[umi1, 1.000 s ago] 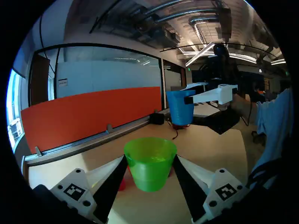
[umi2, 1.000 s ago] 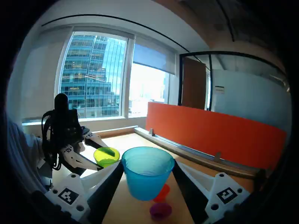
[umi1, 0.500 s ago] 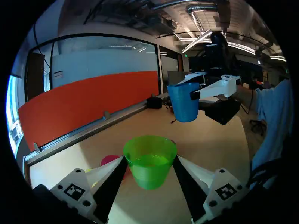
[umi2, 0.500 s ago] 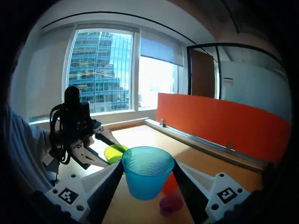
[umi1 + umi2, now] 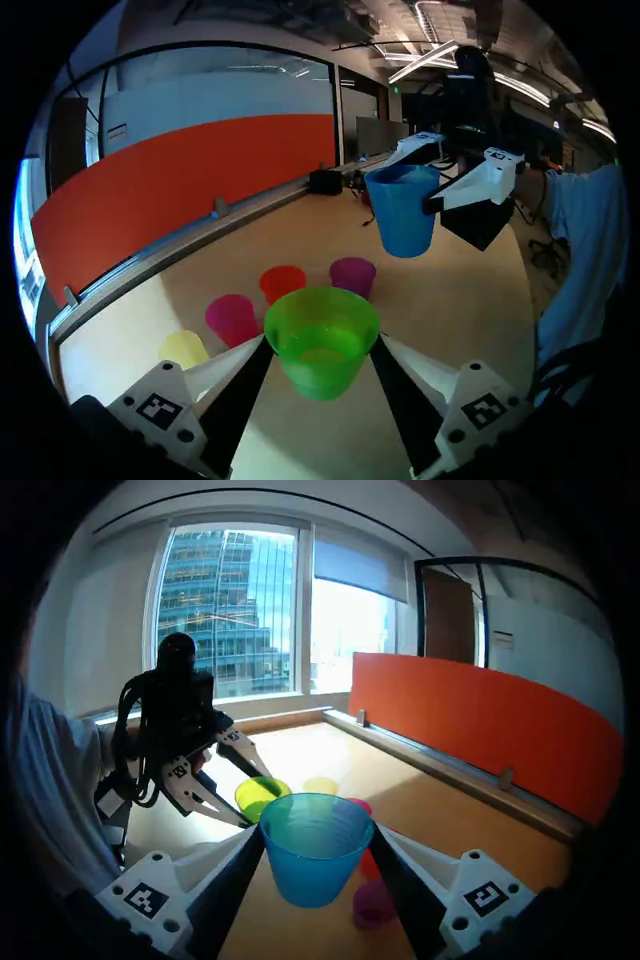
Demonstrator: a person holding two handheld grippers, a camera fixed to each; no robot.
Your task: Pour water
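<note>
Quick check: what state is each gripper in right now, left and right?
Left gripper: closed, holding the green cup.
Right gripper: closed, holding the blue cup.

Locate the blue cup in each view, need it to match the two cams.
Left gripper view: blue cup upper right of centre, held off the table by the right gripper.
Right gripper view: blue cup bottom centre, between that gripper's own fingers.
Shared landmark: orange partition, at left in the left gripper view, at right in the right gripper view. The green cup in the left gripper also matches.
</note>
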